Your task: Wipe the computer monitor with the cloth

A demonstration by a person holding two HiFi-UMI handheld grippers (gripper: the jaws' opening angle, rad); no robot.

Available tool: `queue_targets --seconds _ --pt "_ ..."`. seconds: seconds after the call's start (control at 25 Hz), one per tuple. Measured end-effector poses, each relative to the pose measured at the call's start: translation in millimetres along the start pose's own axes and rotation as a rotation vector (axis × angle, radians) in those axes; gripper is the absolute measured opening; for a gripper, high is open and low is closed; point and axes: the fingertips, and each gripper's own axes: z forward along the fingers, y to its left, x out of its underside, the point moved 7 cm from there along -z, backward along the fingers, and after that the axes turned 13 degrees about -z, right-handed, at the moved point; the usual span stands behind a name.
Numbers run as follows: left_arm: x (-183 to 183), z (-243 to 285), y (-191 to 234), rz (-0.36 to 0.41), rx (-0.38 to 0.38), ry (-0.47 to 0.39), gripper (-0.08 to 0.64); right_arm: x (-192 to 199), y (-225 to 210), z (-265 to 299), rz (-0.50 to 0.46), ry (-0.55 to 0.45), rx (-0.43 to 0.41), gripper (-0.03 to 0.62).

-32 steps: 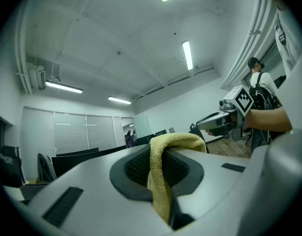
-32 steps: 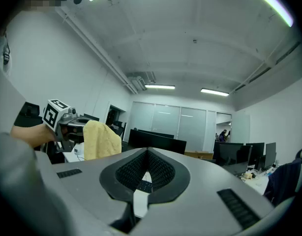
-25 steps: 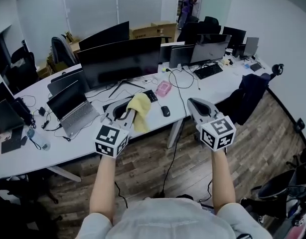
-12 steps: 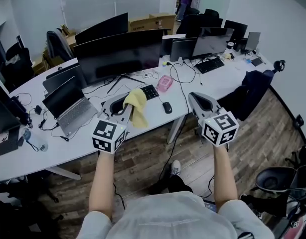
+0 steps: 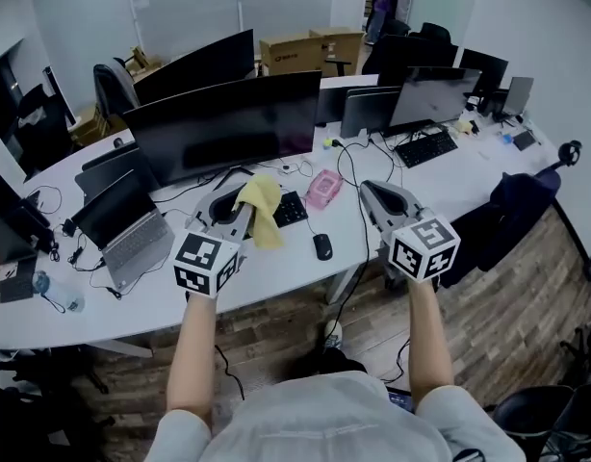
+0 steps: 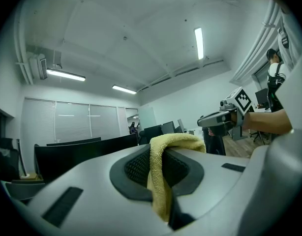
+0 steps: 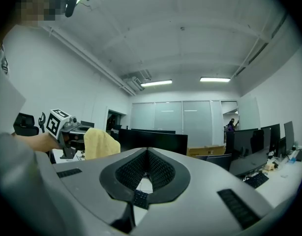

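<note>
Open office, long white desk (image 5: 276, 272) below: the left gripper (image 5: 240, 203) is clamped on a soft yellow cloth (image 5: 264, 215), held over the desk's near edge; at its three o'clock the right gripper (image 5: 374, 196) is pinched closed, empty. The wide black computer monitor (image 5: 228, 128) stands at the cloth's twelve o'clock, apart from it

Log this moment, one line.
left gripper: shut on yellow cloth | right gripper: shut, empty | monitor: not yet touched

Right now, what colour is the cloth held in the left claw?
Yellow. The cloth shows best in the left gripper view.
</note>
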Motion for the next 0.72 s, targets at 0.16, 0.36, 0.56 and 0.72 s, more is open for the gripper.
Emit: queue_targets --seconds 0.16,0.36,0.56,0.72 --pt "-9.6 66.4 12.3 0.001 -0.022 -0.003 0.043 5.4 -67.1 33.1 -0.017 -0.014 -0.008 0.028" --pt "-16.7 148.7 23.0 0.006 -0.018 0.012 0.043 20.2 -139.3 71.0 -0.012 -0.028 -0.009 0.028" --pt "-29.7 233.4 22.3 0.040 0.004 0.016 0.043 36.0 -203.5 99.2 -0.005 -0.046 -0.033 0.028" --pt "-46.7 297.5 26.8 0.077 -0.006 -0.010 0.043 42.1 -244.9 120.7 -0.002 -0.049 -0.065 0.028"
